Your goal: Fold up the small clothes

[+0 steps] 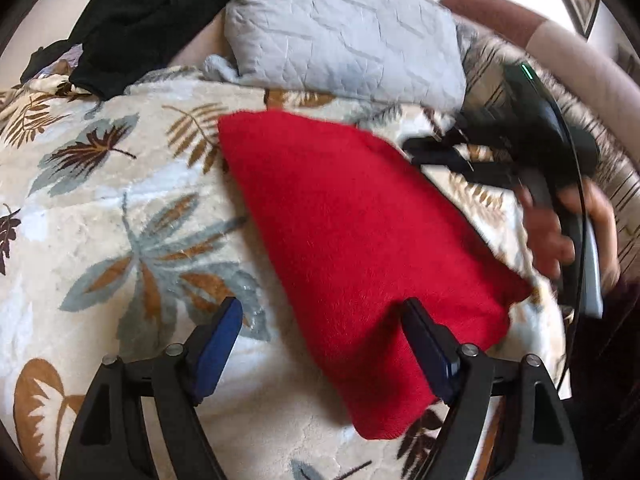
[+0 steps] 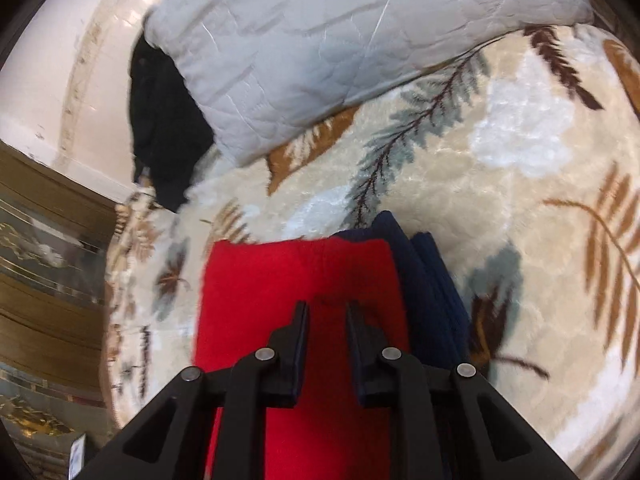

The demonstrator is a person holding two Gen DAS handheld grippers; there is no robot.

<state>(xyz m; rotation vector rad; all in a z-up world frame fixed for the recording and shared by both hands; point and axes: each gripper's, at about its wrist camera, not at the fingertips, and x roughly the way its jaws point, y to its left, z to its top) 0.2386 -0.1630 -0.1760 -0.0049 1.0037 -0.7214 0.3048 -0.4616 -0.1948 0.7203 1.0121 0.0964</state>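
A folded red fleece cloth [image 1: 340,232] lies slantwise on the leaf-patterned blanket [image 1: 120,208]. My left gripper [image 1: 322,308] stands wide open at the cloth's near end. Its right finger is over the red edge, its left finger is over the blanket, and nothing is pinched. My right gripper [image 1: 416,152], blurred and held in a hand [image 1: 560,236], hovers at the cloth's far right side. In the right wrist view my right gripper [image 2: 327,308] hangs over the red cloth [image 2: 280,300] with only a narrow gap between its jaws, and no cloth is clearly gripped. A folded navy cloth [image 2: 428,280] lies against the red one's right side.
A grey quilted pillow [image 1: 340,28] lies beyond the red cloth, with a black garment [image 1: 144,16] at its left. The blanket's left edge [image 2: 120,280] drops off toward wooden furniture [image 2: 48,248]. A sleeved forearm [image 1: 576,60] reaches in from the upper right.
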